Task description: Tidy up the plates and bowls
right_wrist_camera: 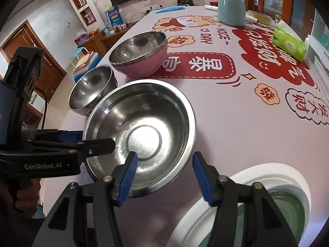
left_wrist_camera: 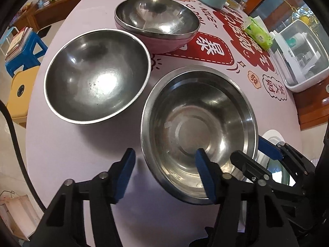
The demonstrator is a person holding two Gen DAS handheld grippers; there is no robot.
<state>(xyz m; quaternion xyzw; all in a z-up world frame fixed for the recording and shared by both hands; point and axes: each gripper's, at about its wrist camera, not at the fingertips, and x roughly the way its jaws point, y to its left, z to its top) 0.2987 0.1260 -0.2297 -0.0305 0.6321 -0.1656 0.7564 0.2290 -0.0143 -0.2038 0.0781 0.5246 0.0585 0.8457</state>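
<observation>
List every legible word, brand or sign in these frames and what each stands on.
"GenRobot.AI": body of the left hand-held gripper.
"NICE ~" and "DAY": printed on the tablecloth.
"福": on the tablecloth's small cloud badge.
Large Chinese lettering on the red patches: upside down, not reliably readable.
Tissue pack print: too small.

- The flat-bottomed steel bowl (left_wrist_camera: 199, 131) is polished metal, glossy, with faint scuffs on its base.
- The round steel bowl (left_wrist_camera: 96, 76) looks duller, brushed, with dark specks.
- The pink bowl (right_wrist_camera: 141, 61) has a matt pink outside and a shiny steel lining.
- The desk (right_wrist_camera: 236, 127) wears a smooth printed cover.
- The fingers (right_wrist_camera: 128, 177) carry ribbed blue pads on matt black plastic.
- The plate (right_wrist_camera: 267, 177) has a glossy white rim.
</observation>
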